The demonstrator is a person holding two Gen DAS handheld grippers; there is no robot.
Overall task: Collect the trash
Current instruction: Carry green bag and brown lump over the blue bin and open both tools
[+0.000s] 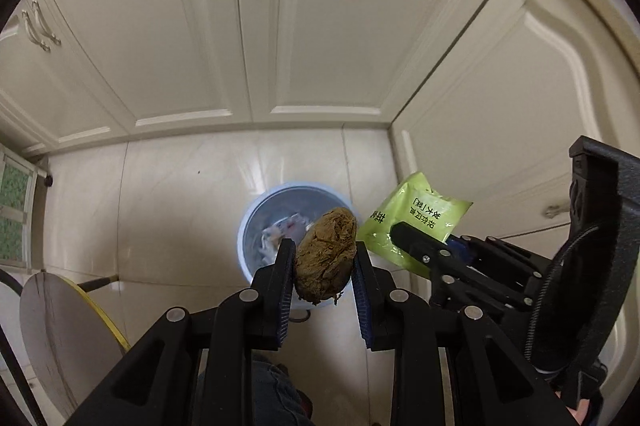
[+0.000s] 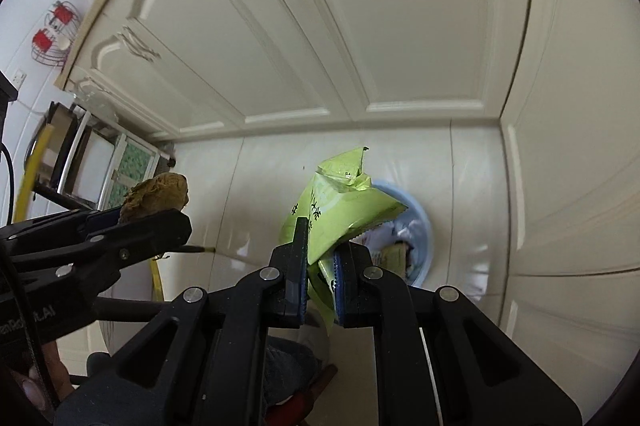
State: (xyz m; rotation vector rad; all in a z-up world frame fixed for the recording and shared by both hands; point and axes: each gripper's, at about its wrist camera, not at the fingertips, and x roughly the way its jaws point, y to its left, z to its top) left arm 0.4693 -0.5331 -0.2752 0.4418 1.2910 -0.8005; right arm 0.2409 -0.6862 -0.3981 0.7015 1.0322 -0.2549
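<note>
Because both loads were bound for the pale blue bin (image 1: 244, 226) on the floor, the left claw (image 1: 322, 258) gripped a brown lump (image 1: 326, 258) above it, the right claw (image 2: 320, 266) pinching a green wrapper (image 2: 336, 210) alongside.

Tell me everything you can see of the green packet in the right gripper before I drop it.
The green packet is a crumpled lime-green wrapper, glossy like plastic film, with dark printed characters and a torn, open upper edge. It looks flat and empty. The right gripper is shut on its lower part, both pads pressing it, so the rest sticks out past the fingertips. It hangs in the air above the pale blue bin on the floor, touching nothing else visible.
</note>
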